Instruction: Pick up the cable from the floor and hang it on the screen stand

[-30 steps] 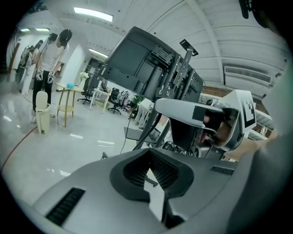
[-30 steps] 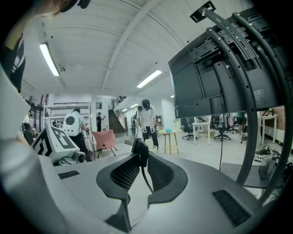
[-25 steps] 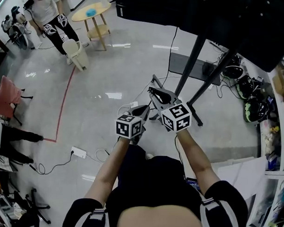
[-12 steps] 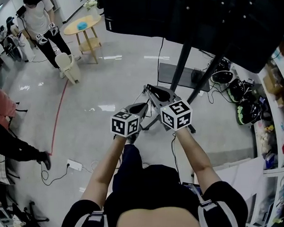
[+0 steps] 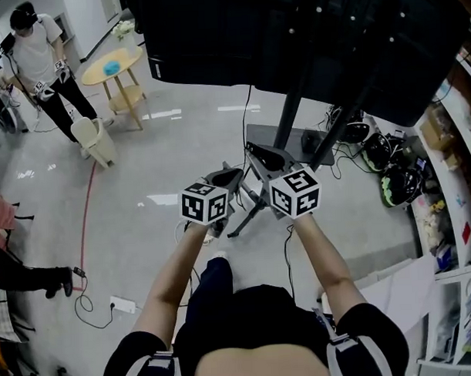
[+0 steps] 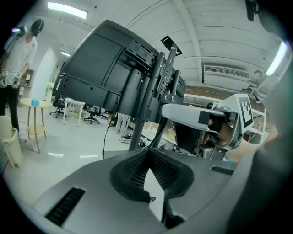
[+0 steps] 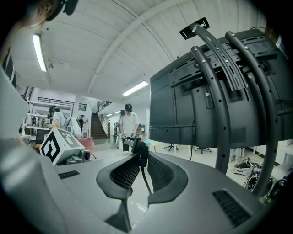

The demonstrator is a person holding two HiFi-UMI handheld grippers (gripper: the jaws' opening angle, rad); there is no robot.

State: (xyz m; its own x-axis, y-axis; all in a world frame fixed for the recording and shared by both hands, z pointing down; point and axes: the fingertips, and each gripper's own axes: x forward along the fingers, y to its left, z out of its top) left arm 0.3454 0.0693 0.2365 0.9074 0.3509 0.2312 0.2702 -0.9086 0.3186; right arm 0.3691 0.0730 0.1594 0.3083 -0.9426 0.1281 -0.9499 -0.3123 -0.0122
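At the upper left of the head view a person [image 5: 37, 59] stands near a round yellow table [image 5: 114, 66]. A red line [image 5: 85, 215] runs down the pale floor [image 5: 172, 147] toward a white power strip [image 5: 121, 305] at the lower left.

At the centre two bare forearms reach up the frame, each with a gripper. The left gripper [image 5: 223, 178] sits just left of centre. In the left gripper view its jaw tips meet, and pale floor shows through the gap below them.

Just beside it, right of centre, the right gripper [image 5: 264, 156] is clamped narrow on the cable [image 7: 140, 150]. In the right gripper view the black plug is pinched at the jaw tips and the thin lead hangs down between the pads.

Both grippers point toward the screen stand [image 5: 290, 118], whose dark posts rise to the large black screen [image 5: 292, 42] across the top. Helmets [image 5: 393, 182] lie on the floor at the right, beside shelves [image 5: 461, 237] at the frame's edge.
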